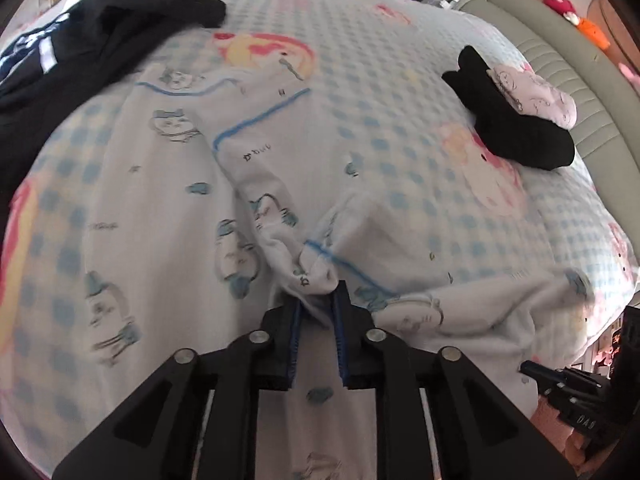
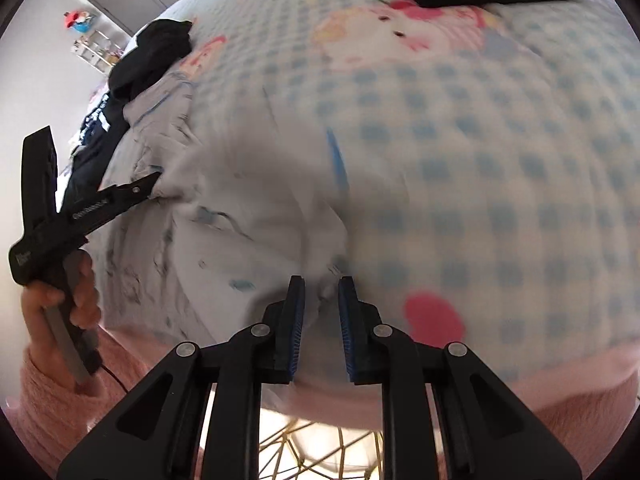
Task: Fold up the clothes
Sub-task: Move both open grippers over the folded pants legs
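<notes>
We had our left gripper (image 1: 318, 300) pinched on a bunched fold of the white cat-print garment with blue piping (image 1: 168, 184), spread loosely on the blue-checked cartoon bedspread (image 1: 400, 128). Our right gripper (image 2: 322, 294) nipped its edge too. Folding was barely begun; a black garment heap (image 1: 100, 28) waited, one small pile (image 1: 516, 116) looked folded. No containers showed.

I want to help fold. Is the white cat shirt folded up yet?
Not yet. The white cat-print garment lies spread and rumpled on the bed, its bunched edge pinched in the left gripper.
</notes>
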